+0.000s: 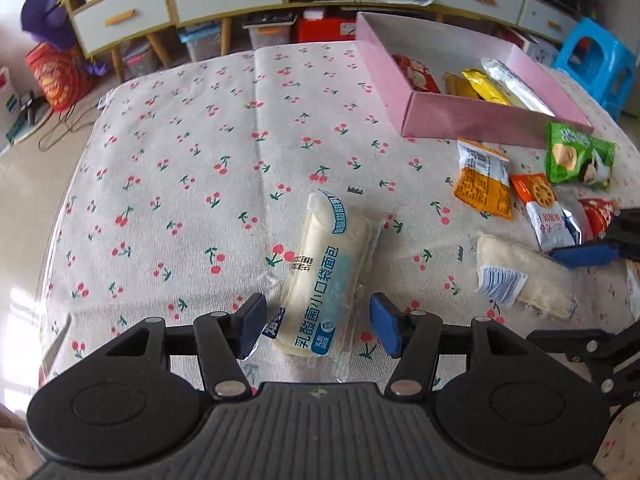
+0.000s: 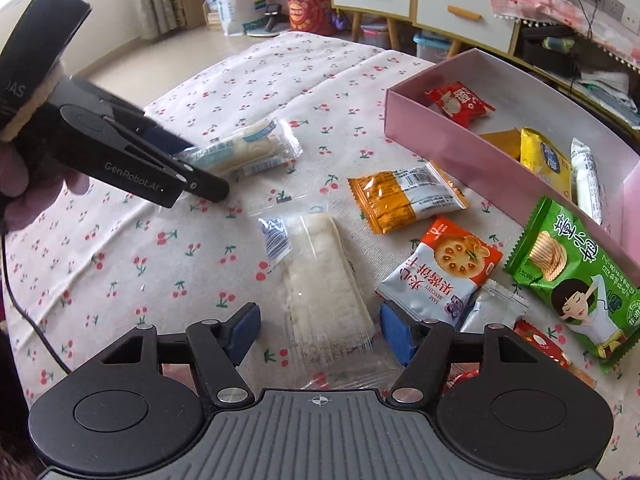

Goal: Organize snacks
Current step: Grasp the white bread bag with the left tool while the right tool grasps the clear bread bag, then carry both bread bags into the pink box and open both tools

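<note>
1. Two soft bread packs in clear wrap lie on the cherry-print bench [image 1: 180, 140]: one [image 1: 326, 276] between the left gripper [image 1: 318, 326]'s parted jaws, the other [image 2: 326, 300] between the right gripper [image 2: 318, 336]'s parted jaws.
2. One pink cardboard box [image 2: 460, 148] holds four crinkly packets.

Both the left gripper [image 1: 318, 326] and the right gripper [image 2: 318, 334] hover low, fingers spread wide.

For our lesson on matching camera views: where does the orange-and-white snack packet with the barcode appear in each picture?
Left wrist view: the orange-and-white packet lies at right of centre, on the tablecloth just below the pink box's near wall.
Right wrist view: the packet lies just right of centre, left of the same box.
Shared landmark: the pink box holding snacks.
</note>
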